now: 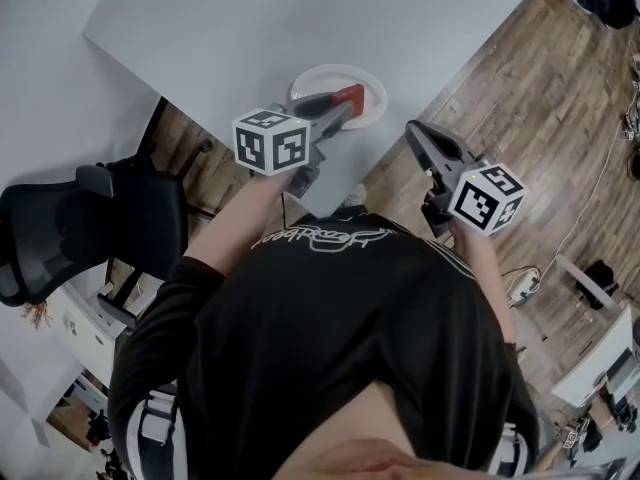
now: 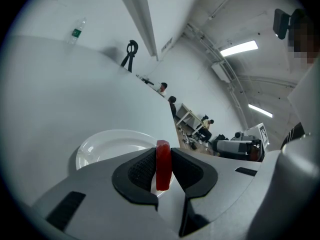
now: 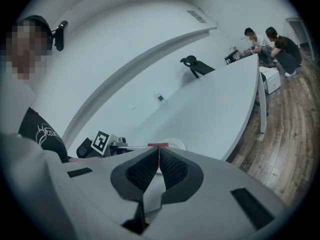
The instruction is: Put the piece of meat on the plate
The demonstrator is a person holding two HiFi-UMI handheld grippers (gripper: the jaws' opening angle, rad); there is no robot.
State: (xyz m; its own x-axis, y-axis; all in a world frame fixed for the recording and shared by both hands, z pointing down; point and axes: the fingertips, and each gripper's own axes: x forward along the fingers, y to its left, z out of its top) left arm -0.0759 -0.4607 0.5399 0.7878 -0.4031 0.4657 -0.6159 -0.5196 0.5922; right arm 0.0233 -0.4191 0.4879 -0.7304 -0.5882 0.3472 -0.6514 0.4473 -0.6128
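A flat red piece of meat point(image 2: 163, 165) stands on edge between the pads of my left gripper point(image 2: 163, 159), which is shut on it. In the head view the meat point(image 1: 349, 96) hangs low over the white plate point(image 1: 368, 80), near the table's corner. The plate point(image 2: 107, 146) lies just beyond and below the jaws in the left gripper view. My right gripper point(image 1: 415, 133) is off the table's right edge, over the wooden floor. Its jaws point(image 3: 159, 151) are shut with nothing between them, and they point toward the plate point(image 3: 175, 143) and the meat point(image 3: 158, 145).
The white table point(image 1: 300, 18) ends in a corner close to my body. A black office chair point(image 1: 90, 228) stands at the left. A water bottle point(image 2: 76, 32) and a black clamp-like tool point(image 2: 130, 51) are far back on the table. People sit at its far end point(image 3: 262, 41).
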